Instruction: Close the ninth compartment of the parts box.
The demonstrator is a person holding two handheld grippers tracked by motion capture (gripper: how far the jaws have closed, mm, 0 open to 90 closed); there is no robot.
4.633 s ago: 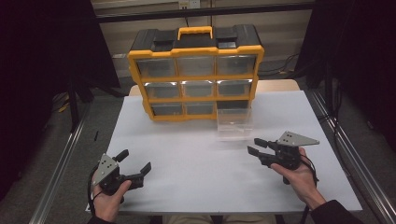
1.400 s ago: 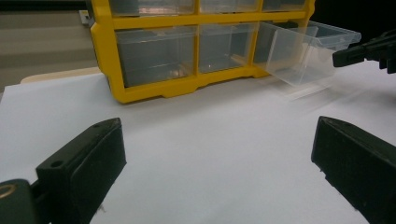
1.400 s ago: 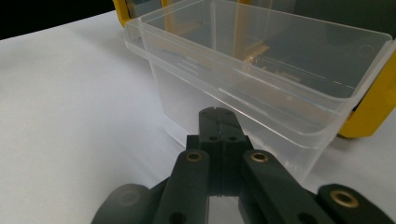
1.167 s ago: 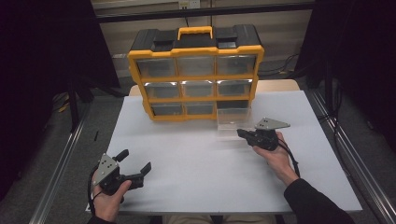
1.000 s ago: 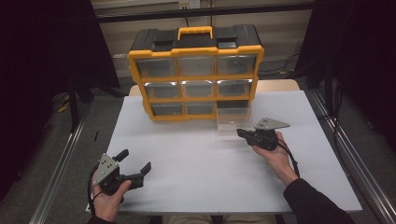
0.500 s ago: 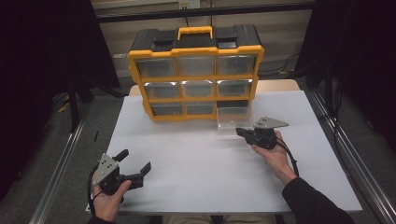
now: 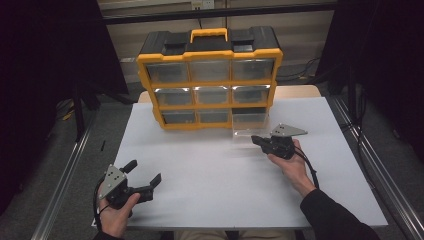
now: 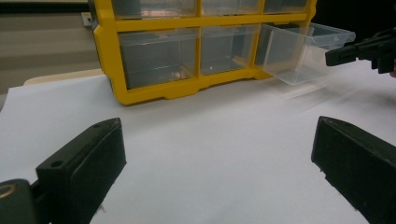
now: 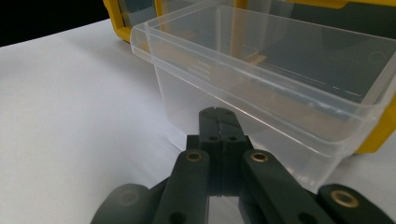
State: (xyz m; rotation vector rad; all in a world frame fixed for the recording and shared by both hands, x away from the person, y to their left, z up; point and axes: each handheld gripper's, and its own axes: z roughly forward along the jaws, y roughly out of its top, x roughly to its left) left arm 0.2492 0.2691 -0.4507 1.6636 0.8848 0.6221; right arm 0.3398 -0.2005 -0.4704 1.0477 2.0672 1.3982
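A yellow and black organizer (image 7: 210,85) with clear drawers stands at the back of the white table (image 7: 210,190). Its bottom right drawer (image 7: 248,125) is pulled out and looks empty. My right gripper (image 7: 254,139) is shut with nothing between its jaws. In the right gripper view its tips (image 9: 218,116) sit right at the drawer's (image 9: 280,60) front wall, under the lip; whether they touch it I cannot tell. My left gripper (image 7: 145,172) rests open near the front left of the table, its jaws (image 8: 217,158) wide apart and holding nothing.
The left gripper view looks across the table at the organizer's lower drawers (image 8: 159,56), the pulled-out drawer (image 8: 299,51) and the right gripper (image 8: 341,55) farther off. Metal rails (image 7: 365,150) run along both sides of the table.
Over several seconds my right gripper moved from the near right of the table forward and left to the pulled-out drawer. Over the last second it has stayed there. The left gripper has not moved.
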